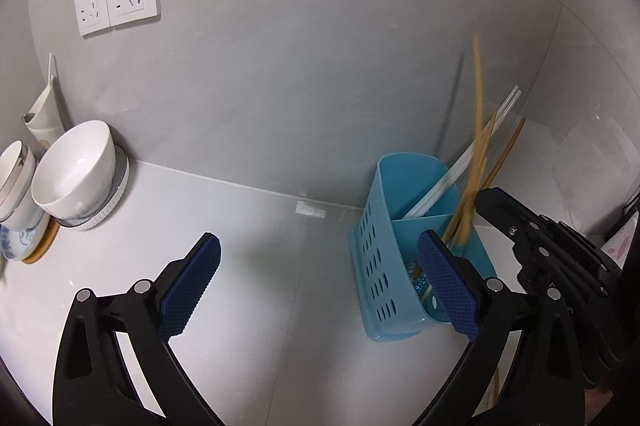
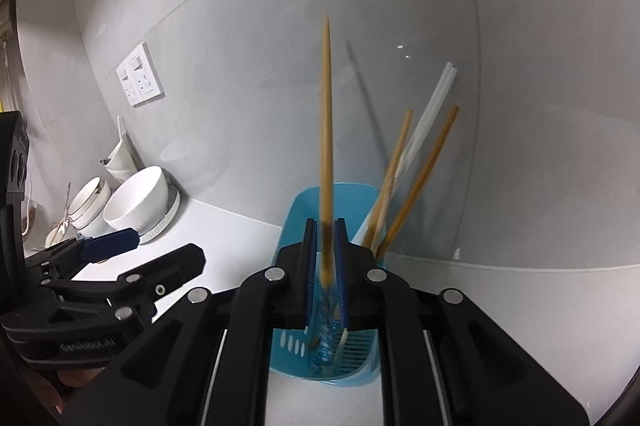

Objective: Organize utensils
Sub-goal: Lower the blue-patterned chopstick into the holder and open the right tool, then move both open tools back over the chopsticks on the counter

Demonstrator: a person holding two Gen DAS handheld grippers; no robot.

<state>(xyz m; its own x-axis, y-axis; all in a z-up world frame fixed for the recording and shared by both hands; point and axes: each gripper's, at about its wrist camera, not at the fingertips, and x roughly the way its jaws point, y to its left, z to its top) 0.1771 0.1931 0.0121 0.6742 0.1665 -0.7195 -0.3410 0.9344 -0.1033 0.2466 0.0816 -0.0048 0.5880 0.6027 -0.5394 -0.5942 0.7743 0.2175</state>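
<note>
In the left wrist view, our left gripper (image 1: pixel 318 282) fills the bottom of the frame with its two blue pads wide apart and nothing between them. Just past its right pad stands the light blue plastic utensil holder with holes in its side (image 1: pixel 384 254). Two white plastic chopsticks (image 1: pixel 472 157) lean in its back part, toward the upper right. The brown wooden chopsticks (image 1: pixel 504 153) lean the same way in the nearer part. One long, thin bamboo chopstick (image 1: pixel 477 129) looks blurry and stands almost straight up over that part. Our right gripper (image 1: pixel 486 199) comes in from the right edge, right beside it. A white round bowl (image 1: pixel 74 173) sits on a ribbed plate at the left.

In the right wrist view, our right gripper (image 2: pixel 325 246) sits at the bottom middle. Its blue pads are nearly together, with the bamboo chopstick (image 2: pixel 327 129) between them. The stick points up to the top of the frame, and its lower end hangs right over the holder (image 2: pixel 298 209). We think the right hand is the one to drop it in, straight down. The pads look a bit loose, so we cannot tell if they are squeezing it.

The white smooth counter (image 2: pixel 224 226) meets a grey wall with two white wall sockets (image 2: pixel 140 75) at the left.
</note>
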